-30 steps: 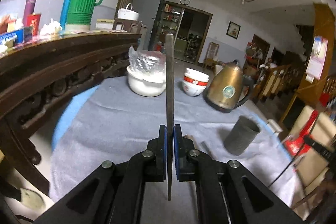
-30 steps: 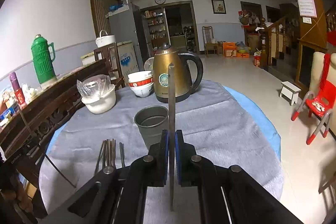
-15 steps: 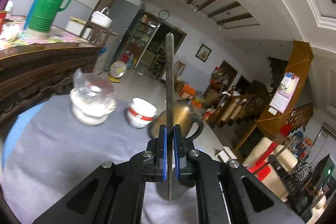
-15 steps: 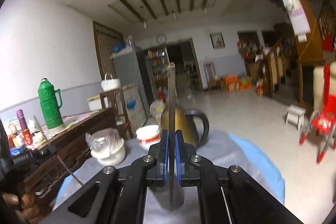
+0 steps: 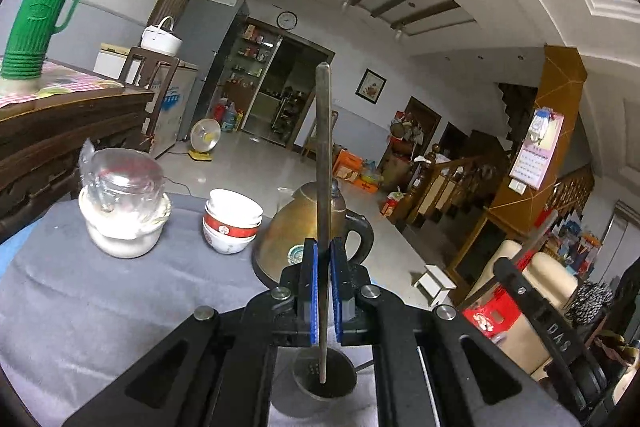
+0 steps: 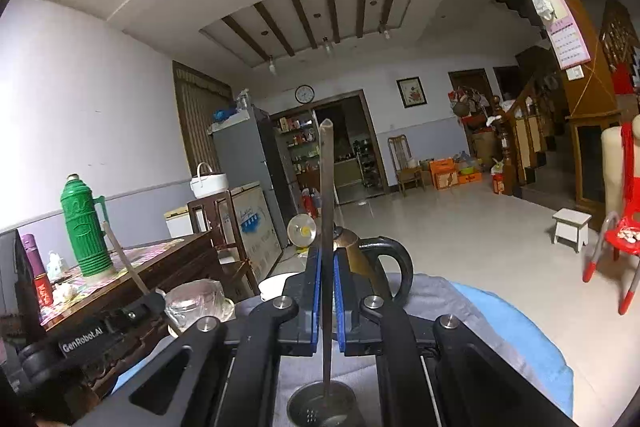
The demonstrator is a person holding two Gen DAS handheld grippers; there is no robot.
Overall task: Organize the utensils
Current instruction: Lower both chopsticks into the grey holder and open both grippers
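Both chopsticks now hang over the metal holder (image 5: 324, 381), lifted from a second ago. One chopstick (image 5: 322, 155) stands upright, pinched by the left gripper (image 5: 324, 297), its lower tip inside the holder's mouth. Another chopstick (image 6: 327, 211), pinched by the right gripper (image 6: 327, 301), dips into the holder too. Behind the holder stands the brass kettle (image 5: 286, 231).

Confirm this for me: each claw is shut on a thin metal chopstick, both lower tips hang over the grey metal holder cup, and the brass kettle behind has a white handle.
One thing is wrong: the brass kettle has a black handle, not white, as the right wrist view shows. The rest holds: the left claw and right claw each grip a thin metal chopstick over the grey metal holder cup.
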